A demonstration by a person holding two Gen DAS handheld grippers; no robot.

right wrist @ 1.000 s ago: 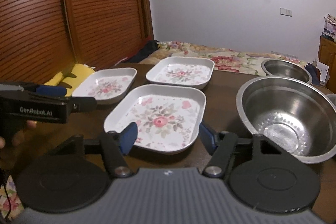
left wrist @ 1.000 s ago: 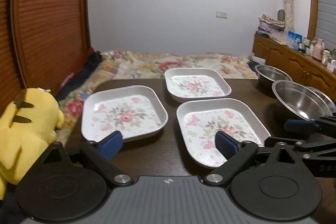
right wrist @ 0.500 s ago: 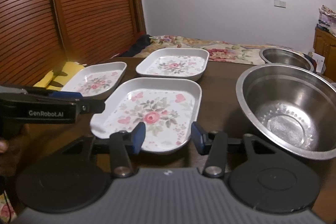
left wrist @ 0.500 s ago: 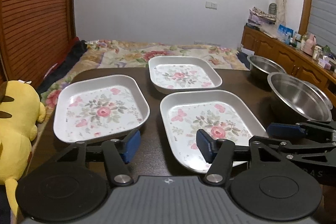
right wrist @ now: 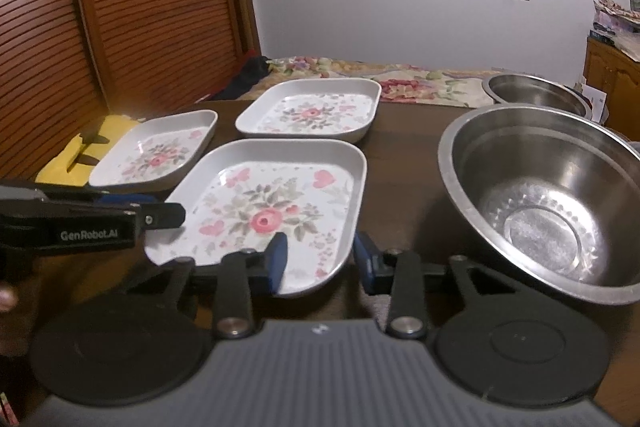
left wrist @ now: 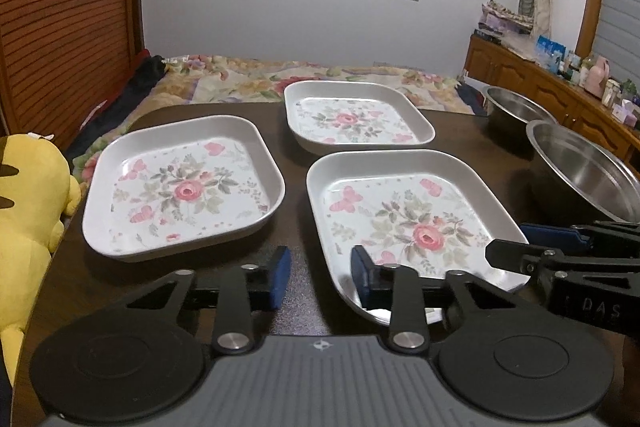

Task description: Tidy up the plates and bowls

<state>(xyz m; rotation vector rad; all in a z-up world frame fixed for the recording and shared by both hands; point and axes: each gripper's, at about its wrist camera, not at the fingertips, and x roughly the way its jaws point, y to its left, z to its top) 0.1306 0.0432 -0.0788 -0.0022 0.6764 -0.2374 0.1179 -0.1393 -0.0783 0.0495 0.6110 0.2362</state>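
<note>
glossy floral plates (left wrist: 184, 183), shiny steel bowl (right wrist: 544, 203), dark polished wood table (left wrist: 296, 131).

Both grippers have narrowed their jaws over the past second. The left gripper (left wrist: 320, 277), earlier spread wide across the gap between two floral plates, now shows a small gap, its right pad over the near-left corner of the nearest plate (left wrist: 412, 223). The right gripper (right wrist: 320, 261) has closed in likewise and shifted right, its left pad now over that plate's near edge and its right pad just past the near-right corner, beside the large steel bowl (right wrist: 548, 203).
</note>
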